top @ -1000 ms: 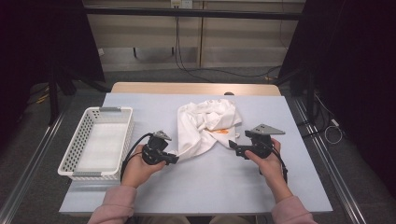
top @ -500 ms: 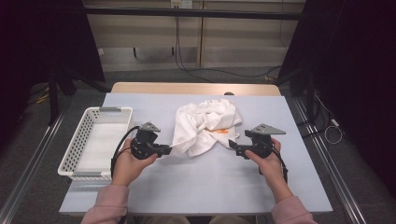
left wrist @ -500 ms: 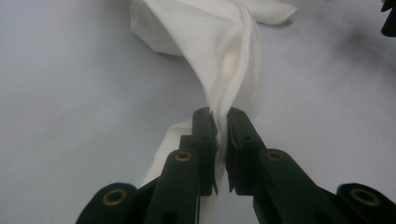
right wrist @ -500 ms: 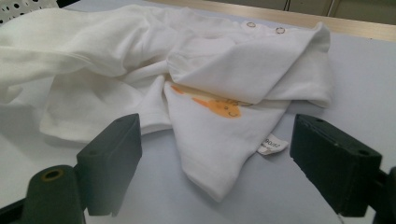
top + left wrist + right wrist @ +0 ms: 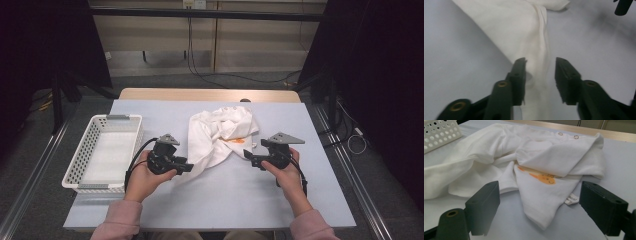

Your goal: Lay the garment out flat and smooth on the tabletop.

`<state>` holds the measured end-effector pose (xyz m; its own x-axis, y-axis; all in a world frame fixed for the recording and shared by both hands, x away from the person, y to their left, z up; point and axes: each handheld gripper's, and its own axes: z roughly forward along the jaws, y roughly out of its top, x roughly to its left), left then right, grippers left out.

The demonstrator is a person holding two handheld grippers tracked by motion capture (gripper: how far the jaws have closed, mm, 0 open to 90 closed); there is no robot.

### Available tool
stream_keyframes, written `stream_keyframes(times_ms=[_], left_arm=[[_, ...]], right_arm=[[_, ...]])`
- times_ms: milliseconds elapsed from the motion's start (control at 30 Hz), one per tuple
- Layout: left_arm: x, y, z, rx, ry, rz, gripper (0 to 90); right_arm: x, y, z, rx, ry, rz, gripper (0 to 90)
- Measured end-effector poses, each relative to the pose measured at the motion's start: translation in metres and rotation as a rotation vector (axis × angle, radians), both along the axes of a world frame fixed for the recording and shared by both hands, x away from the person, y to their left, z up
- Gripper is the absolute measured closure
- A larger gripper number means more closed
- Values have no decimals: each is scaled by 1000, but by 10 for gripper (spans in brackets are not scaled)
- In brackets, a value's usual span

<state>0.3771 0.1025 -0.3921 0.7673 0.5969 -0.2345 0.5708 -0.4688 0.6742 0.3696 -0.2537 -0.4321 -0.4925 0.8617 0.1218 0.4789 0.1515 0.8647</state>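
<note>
A white baby garment (image 5: 220, 135) with an orange print (image 5: 238, 141) lies crumpled on the middle of the grey-blue table (image 5: 235, 200). My left gripper (image 5: 189, 167) sits at the garment's lower left corner. Its jaws have just been opening. In the left gripper view a narrow fold of the garment (image 5: 524, 32) runs between them, and my left gripper (image 5: 540, 72) does not press on it. My right gripper (image 5: 248, 157) stands open a little to the right of the garment. In the right gripper view its jaws (image 5: 540, 187) frame the garment's pointed flap (image 5: 541, 205) and the print (image 5: 544, 178) without touching.
A white perforated basket (image 5: 105, 120) stands at the table's left side, and its corner (image 5: 439, 132) shows in the right gripper view. A wooden strip (image 5: 210, 94) runs along the table's far edge. Bare tabletop stretches in front of both hands.
The left hand drew a little to the left half a second ago and has come back right to the garment's corner. The right hand has kept still.
</note>
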Motion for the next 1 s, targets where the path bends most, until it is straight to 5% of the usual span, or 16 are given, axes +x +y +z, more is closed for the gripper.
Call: stream_keyframes(times_ms=[167,433,467,567,767,1000], left_arm=[[5,7,-2,-24,-13,65,454],[11,7,-31,39,37,64,430],[11,6,-33,50,27,58,448],[9,2,-41,41,85,62,514],[9,-5,-49,64,73,26,607],[7,-13,-52,51,121,10,838]], right_arm=[[0,-1,0,0,0,-5,167],[0,-1,0,2,-4,-12,167],[0,-1,1,3,-2,-9,167],[0,0,1,4,-6,-8,167],[0,-1,1,5,-11,-8,166],[-1,-1,1,4,-8,-7,163]])
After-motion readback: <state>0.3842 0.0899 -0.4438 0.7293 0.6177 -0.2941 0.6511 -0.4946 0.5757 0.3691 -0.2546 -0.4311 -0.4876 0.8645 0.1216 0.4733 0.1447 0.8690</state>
